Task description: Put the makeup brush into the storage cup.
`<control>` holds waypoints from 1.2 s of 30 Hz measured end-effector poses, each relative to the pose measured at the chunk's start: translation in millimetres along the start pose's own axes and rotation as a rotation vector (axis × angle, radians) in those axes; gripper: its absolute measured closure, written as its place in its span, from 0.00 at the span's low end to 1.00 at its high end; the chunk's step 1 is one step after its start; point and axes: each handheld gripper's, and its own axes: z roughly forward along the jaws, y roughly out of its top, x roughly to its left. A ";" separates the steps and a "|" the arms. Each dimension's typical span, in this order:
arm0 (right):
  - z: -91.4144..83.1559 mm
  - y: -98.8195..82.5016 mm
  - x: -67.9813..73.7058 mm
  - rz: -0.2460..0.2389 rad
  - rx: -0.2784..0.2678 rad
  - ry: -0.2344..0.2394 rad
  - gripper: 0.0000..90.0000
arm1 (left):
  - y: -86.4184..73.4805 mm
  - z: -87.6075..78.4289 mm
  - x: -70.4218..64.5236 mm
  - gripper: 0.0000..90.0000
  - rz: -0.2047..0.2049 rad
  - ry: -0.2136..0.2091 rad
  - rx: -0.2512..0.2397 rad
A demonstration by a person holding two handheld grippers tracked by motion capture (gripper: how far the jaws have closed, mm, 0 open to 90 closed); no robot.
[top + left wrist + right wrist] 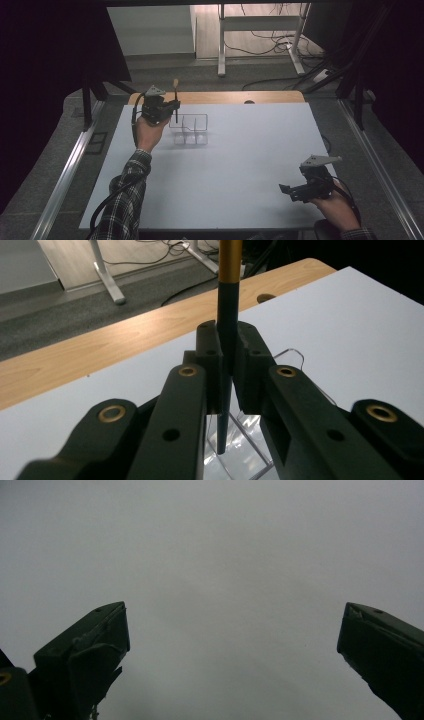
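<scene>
A slim brush (176,102) stands upright at about eleven o'clock on the surface (235,165), pinched between the jaws of the left gripper (172,106). In the left gripper view the brush (227,330) shows a round, smooth, dark handle that tapers to a narrow lower tip, with a glossy golden-yellow sleeve higher up; the high view shows a pale tan tuft at its top. The jaws are matte black plastic, blocky, with brass-coloured rivets along their arms, and they press together on the dark handle from both sides. The brush's lower tip hangs just over a clear organiser (189,129), a low rectangular box of transparent, glassy plastic with thin walls and inner dividers that split it into compartments; its nearest compartments look bare, and I cannot tell which one the tip is above. The organiser (245,440) catches bright reflections along its edges beneath the jaws. The surface is a flat, smooth, pale grey-white sheet lying on a wooden top (225,97) with a rounded light-wood edge showing along the twelve o'clock side. At about four o'clock the right gripper (286,190) rests low near the surface's edge in the person's hand, its black wedge-shaped jaws spread wide apart with nothing between them, a grey three-cornered plate on top.
</scene>
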 end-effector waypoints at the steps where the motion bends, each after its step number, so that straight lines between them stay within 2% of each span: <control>1: 0.0 0.0 0.1 0.000 0.000 0.000 0.01 | -1.4 0.8 0.0 0.92 0.001 -0.001 0.004; 9: 0.6 0.0 0.4 -0.003 0.003 0.002 0.01 | -9.6 6.0 -1.9 0.92 0.012 0.004 0.017; 24: 1.5 0.2 0.9 -0.009 0.015 0.006 0.02 | -28.3 14.3 -3.3 0.92 0.006 0.005 0.054; 29: 1.8 0.2 0.7 -0.012 0.017 0.008 0.02 | -29.9 16.2 -4.5 0.91 0.032 0.006 0.070; 30: 2.0 0.2 0.8 -0.010 0.017 0.009 0.02 | -29.3 15.9 -5.0 0.88 0.032 0.006 0.064; 33: 2.3 0.2 0.7 -0.012 0.023 0.011 0.02 | -25.8 16.1 -7.2 0.53 0.042 0.029 0.064; 36: 2.4 0.2 0.9 -0.011 0.024 0.012 0.02 | -23.7 17.0 -7.3 0.27 0.029 0.037 0.078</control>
